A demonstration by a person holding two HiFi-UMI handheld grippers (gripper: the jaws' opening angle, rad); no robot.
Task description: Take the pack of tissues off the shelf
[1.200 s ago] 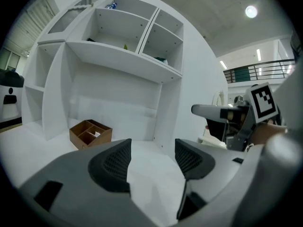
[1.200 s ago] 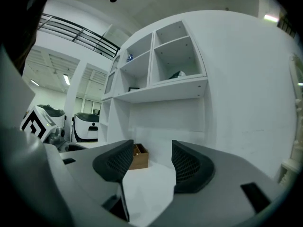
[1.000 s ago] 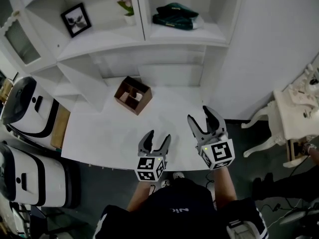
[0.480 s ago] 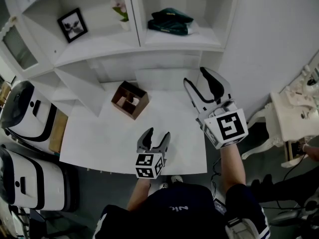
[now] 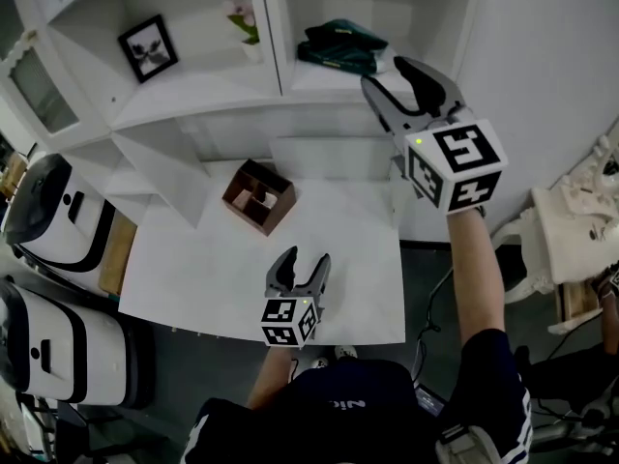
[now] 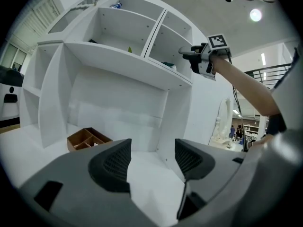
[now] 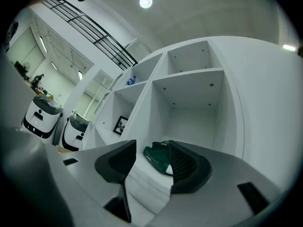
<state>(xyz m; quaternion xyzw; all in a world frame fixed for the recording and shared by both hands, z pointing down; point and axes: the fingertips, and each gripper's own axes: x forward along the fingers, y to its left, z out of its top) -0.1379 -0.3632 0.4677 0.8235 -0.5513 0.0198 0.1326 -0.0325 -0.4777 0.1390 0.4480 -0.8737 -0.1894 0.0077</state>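
The dark green pack of tissues (image 5: pixel 341 46) lies on the right-hand shelf compartment, also seen between the jaws in the right gripper view as the pack of tissues (image 7: pixel 157 158). My right gripper (image 5: pixel 408 85) is raised level with that shelf, just in front of the pack and apart from it, open with nothing between its fingers. My left gripper (image 5: pixel 300 274) hangs low over the white table (image 5: pixel 213 259), open and empty. The left gripper view shows the right gripper (image 6: pixel 189 56) up at the shelf.
A brown wooden divided box (image 5: pixel 258 195) sits on the table near the shelf's base. A framed picture (image 5: pixel 148 47) and a small potted flower (image 5: pixel 248 29) occupy the left compartment. White machines (image 5: pixel 48 216) stand at the left; a white ornate side table (image 5: pixel 571 249) at the right.
My right gripper has risen from above the table's right side up to the shelf with the tissue pack, its jaws a little narrower. The left gripper has barely shifted.
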